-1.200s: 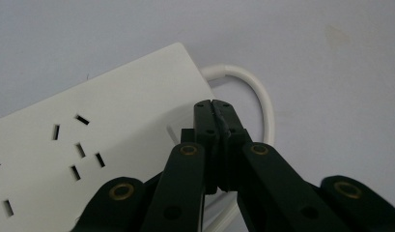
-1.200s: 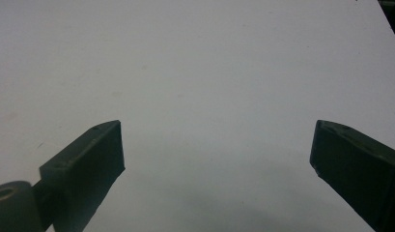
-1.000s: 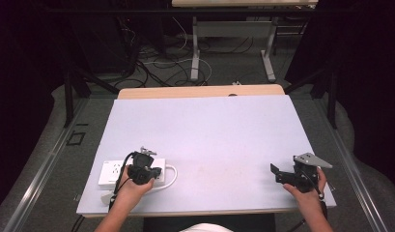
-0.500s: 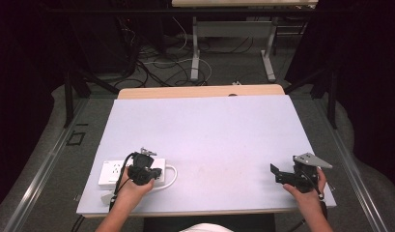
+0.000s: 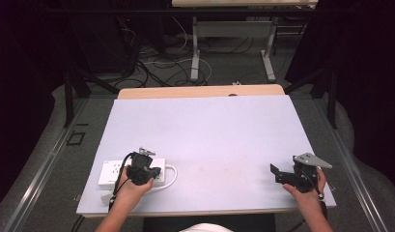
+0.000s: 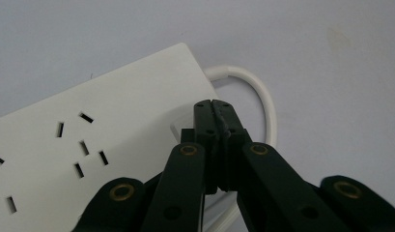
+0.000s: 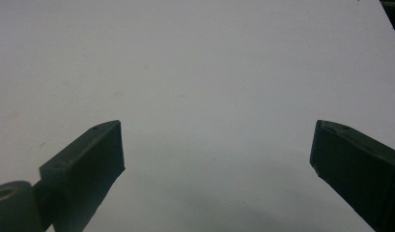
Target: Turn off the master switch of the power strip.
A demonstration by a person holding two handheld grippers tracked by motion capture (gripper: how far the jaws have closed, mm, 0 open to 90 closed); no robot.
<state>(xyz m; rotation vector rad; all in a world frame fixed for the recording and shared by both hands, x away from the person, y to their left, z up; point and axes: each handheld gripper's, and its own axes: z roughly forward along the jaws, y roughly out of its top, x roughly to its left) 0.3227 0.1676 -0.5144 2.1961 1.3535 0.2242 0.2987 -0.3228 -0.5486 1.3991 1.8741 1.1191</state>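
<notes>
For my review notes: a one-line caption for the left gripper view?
Shut left gripper poised over the switch end of a white power strip on the table, its cord looping beside.

the power strip (image 5: pixel 110 173) is a white, flat, oblong block lying face up near the front left corner of the table (image 5: pixel 219 130), its long side roughly along the front edge. its top shows groups of dark socket slots. a white cable (image 5: pixel 172 175) leaves its right end and bends in a loop on the tabletop just beside it.
</notes>
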